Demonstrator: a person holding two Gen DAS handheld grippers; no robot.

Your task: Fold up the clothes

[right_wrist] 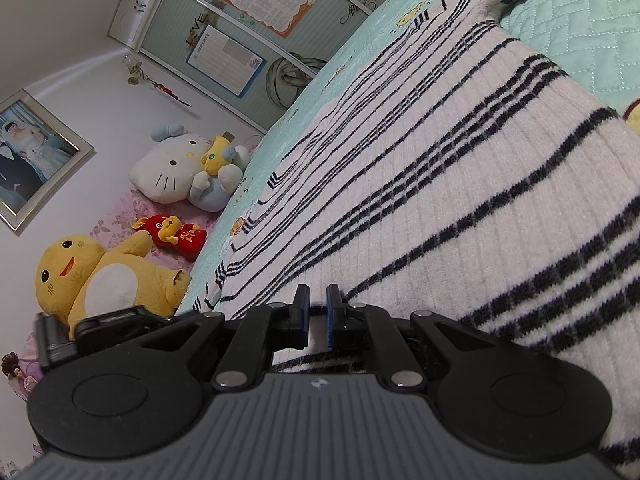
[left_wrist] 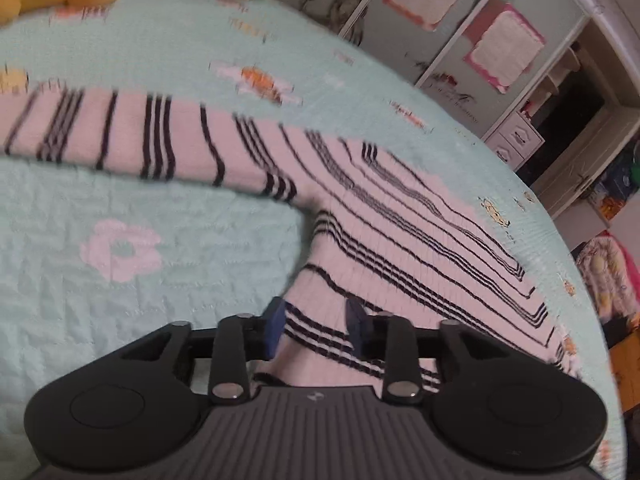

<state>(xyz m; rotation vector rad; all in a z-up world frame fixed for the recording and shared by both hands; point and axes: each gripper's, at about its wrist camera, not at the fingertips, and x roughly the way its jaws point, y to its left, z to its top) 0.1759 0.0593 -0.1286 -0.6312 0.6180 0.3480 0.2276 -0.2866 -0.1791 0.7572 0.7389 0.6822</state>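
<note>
Two grippers work one sweater (left_wrist: 400, 216), white knit with dark stripes, spread flat on a mint quilted bedspread (left_wrist: 120, 280). Left wrist view: one sleeve (left_wrist: 132, 136) stretches out to the far left, the body runs right and near. Left gripper (left_wrist: 316, 326) sits over the sweater's near edge, beside the armpit, jaws part-spread, blue pads (left_wrist: 276, 320) apart with striped knit showing between them; the pads do not look pressed on it, so no grip yet. That view is motion-blurred. Right gripper (right_wrist: 318, 314) is low on the sweater body, jaws nearly pressed together, a thin fold of white knit seeming pinched between the pads. Plush toys (right_wrist: 108, 276) lie at the far left by the wall, well clear.

Step in hand, my read: secure the near edge with both grippers before folding. To do it well: bring the left pads down onto the edge so both layers go in, close firmly, check that the quilt is not caught. Keep the right pinch steady. Lift both evenly, since ribbed knit stretches and sags; uneven pull skews the stripes. Fold the sleeve inward first.
</note>
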